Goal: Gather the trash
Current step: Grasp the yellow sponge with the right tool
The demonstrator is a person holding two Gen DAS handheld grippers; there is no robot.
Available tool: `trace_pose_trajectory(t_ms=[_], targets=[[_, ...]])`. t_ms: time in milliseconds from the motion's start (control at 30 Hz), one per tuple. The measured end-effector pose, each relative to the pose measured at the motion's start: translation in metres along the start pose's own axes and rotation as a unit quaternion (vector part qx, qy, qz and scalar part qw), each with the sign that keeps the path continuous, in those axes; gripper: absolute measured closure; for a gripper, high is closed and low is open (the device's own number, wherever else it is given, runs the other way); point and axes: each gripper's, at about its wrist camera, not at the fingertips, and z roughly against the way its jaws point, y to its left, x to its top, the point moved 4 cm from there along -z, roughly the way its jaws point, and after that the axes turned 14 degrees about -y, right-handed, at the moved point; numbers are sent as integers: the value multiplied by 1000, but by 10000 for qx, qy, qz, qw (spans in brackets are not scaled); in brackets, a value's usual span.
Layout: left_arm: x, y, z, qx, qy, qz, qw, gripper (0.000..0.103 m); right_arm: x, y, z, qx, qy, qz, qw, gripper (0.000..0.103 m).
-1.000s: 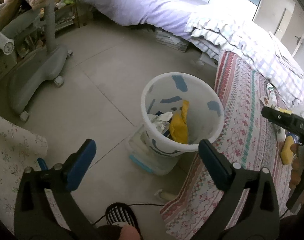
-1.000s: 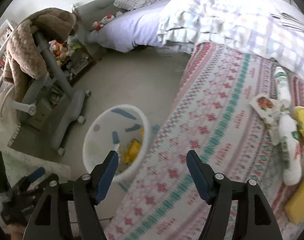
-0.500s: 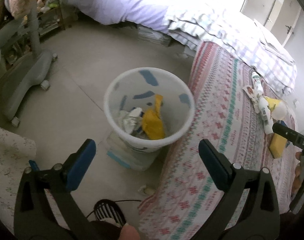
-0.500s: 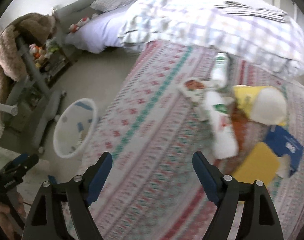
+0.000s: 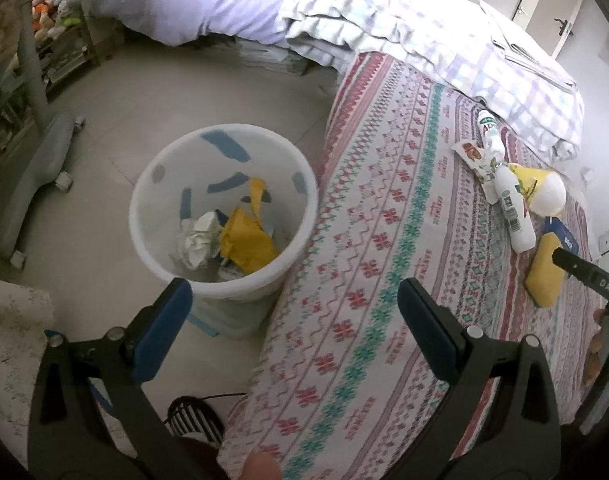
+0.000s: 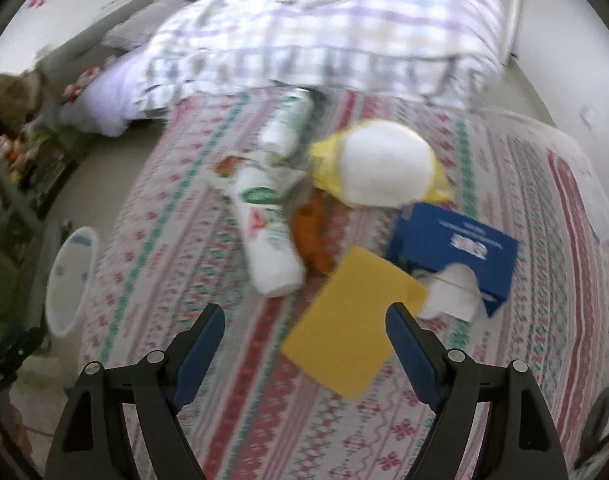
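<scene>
A white bin [image 5: 152,216] stands on the floor beside the patterned bed cover, with crumpled paper and yellow scraps inside; it also shows at the left in the right wrist view, bin [image 6: 70,276]. My left gripper [image 5: 292,320] hangs open above the bin's near rim and the cover's edge, holding nothing. My right gripper [image 6: 304,340] is open over a flat yellow sheet [image 6: 352,320] on the cover, apart from it. Beyond lie a blue box [image 6: 452,248] with white tissue, a white bottle [image 6: 268,236], a second bottle [image 6: 288,124], an orange wrapper [image 6: 312,236] and a yellow-and-white bundle [image 6: 380,164].
A folded checked quilt [image 6: 324,40] lies across the bed behind the trash. A grey wheeled chair base [image 5: 28,176] stands on the tiled floor left of the bin. A clear lidded box [image 5: 228,316] sits under the bin. A striped slipper [image 5: 192,420] lies near my feet.
Both views have swung right. The bin slid left in the left wrist view. The right gripper travelled from above the bin to over the trash on the cover, its jaws slightly wider.
</scene>
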Motion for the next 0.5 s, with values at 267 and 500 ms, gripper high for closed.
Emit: trace_pose_trajectory(t_ms=[267,500], targets=[[5,-22,-4,-116,-1,80,9999,1,-5,-22,-25,-452,169,-491,9976,19],[6,-38,-6,-124,-12,-33,9999,1,-13,-30,-46,-442,424,-724,9955,21]])
